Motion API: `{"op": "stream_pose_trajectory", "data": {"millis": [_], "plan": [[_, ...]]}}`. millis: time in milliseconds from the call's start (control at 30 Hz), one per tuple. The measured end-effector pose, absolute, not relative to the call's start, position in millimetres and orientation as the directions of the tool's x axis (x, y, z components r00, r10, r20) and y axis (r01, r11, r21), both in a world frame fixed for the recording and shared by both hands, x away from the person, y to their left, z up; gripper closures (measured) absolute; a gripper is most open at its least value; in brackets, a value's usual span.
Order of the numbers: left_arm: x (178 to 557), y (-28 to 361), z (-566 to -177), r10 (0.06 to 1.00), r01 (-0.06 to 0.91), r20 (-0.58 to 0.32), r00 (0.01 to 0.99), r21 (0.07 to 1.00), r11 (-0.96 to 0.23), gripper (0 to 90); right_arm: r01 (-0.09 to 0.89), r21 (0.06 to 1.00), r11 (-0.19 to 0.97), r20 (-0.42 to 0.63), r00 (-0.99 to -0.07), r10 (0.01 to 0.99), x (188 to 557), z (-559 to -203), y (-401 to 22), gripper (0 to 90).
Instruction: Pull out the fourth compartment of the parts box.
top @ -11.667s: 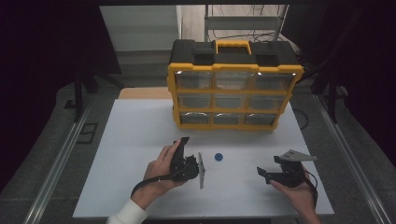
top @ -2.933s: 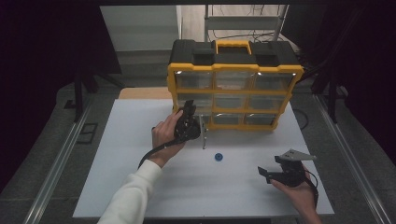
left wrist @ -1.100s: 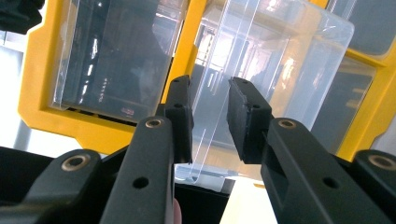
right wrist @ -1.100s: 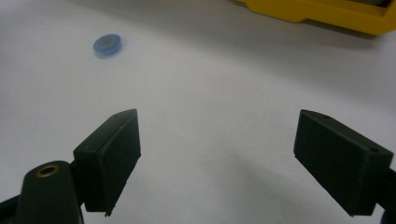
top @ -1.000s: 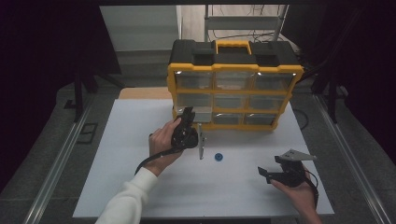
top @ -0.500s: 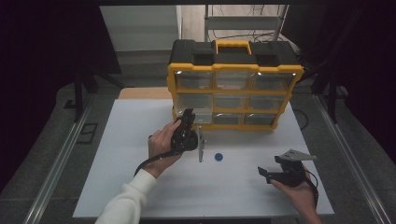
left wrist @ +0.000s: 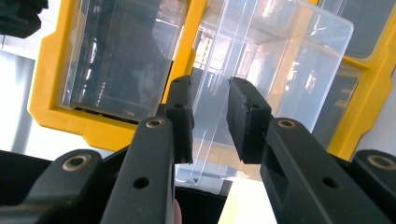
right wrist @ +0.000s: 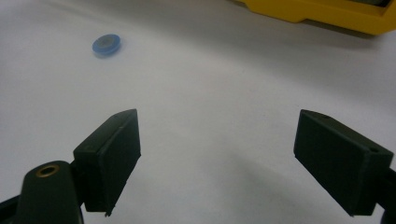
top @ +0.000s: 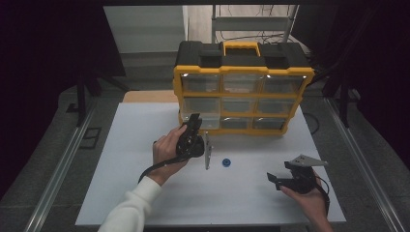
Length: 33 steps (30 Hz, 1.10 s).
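A yellow-and-black drawer organizer (top: pixel 241 92) stands at the back of the white table (top: pixel 145 193). My left gripper (top: pixel 194 121) is at its bottom-left slot, turned on its side. There its jaws are shut on the front lip of a clear plastic drawer (left wrist: pixel 280 70), which sticks partly out of the yellow frame (left wrist: pixel 46 107). A small blue disc (top: pixel 226 162) lies on the table between the two hands, and it is also at the upper left (right wrist: pixel 107 45) of the right gripper view. My right gripper (top: pixel 273 179) rests low at the front right, open and holding nothing (right wrist: pixel 215 154).
The organizer holds three rows of clear drawers under a yellow carry handle (top: pixel 240 47). Metal rails (top: pixel 63 159) run along both sides of the table. Dark curtains surround the area. The left gripper's cable (top: pixel 154 169) trails back over the table.
The left gripper went from the table's front to the organizer's bottom-left drawer, then drew back a little toward me with the drawer. In the last second nothing has moved. The right gripper has stayed put.
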<state>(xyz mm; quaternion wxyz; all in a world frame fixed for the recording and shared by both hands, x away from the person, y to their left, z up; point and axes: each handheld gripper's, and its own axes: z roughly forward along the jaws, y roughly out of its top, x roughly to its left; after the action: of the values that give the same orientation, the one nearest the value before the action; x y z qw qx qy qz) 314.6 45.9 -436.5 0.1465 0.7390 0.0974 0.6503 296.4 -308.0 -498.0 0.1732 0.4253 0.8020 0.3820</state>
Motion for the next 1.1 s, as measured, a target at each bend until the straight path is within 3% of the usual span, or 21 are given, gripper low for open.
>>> {"op": "stream_pose_trajectory", "data": {"millis": [1100], "plan": [[303.4,46.4,-437.9,0.330,-0.046,0.933,0.144,0.339,-0.940,70.7,0.549,0.759,0.349,0.042,-0.577,0.816,296.4,-497.9,-308.7,15.2]]}}
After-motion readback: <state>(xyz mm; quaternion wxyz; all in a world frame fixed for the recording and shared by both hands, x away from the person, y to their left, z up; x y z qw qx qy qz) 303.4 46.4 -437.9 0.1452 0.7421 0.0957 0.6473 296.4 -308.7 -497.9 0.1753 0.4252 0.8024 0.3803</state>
